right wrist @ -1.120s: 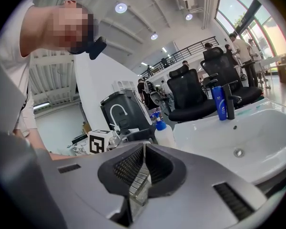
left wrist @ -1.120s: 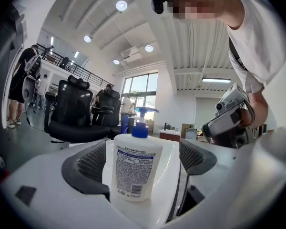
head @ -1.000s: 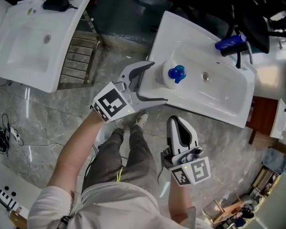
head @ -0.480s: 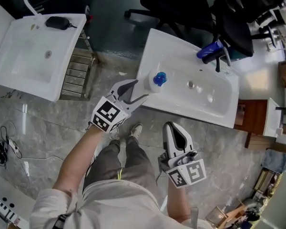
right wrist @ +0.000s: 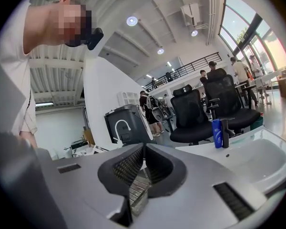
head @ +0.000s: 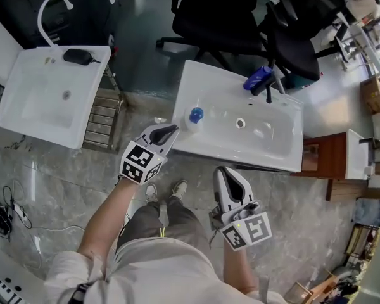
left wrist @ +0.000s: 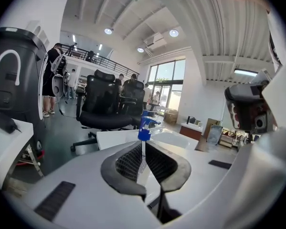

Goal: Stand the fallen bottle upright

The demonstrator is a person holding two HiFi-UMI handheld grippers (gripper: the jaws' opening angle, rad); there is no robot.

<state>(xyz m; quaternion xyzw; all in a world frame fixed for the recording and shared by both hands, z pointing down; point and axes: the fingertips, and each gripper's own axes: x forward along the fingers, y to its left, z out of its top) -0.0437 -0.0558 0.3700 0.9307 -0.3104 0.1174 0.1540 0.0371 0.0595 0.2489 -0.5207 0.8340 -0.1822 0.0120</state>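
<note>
A white bottle with a blue cap (head: 193,116) stands upright on the near left corner of the white sink (head: 269,145). My left gripper (head: 172,130) hangs just left of the bottle, off the sink's edge. Its jaws have just been closing and are now shut, with nothing between them. In the left gripper view the blue cap (left wrist: 143,134) shows just past the shut left gripper (left wrist: 144,149). My right gripper (head: 227,170) hovers over the floor in front of the sink, shut and empty. The right gripper (right wrist: 143,149) also reads shut in its own view.
A blue shampoo bottle (head: 258,78) lies beside the black faucet (head: 270,85) at the sink's far edge. A second white sink (head: 25,113) with a black object (head: 78,56) stands at the left. Black office chairs (head: 221,18) are behind, a metal rack (head: 101,122) between the sinks, and a brown cabinet (head: 320,160) at the right.
The left gripper's jaws stood open around the bottle, then drew back to the left and shut on nothing. The bottle stays upright. The camera view has pulled back, and the right gripper stays shut.
</note>
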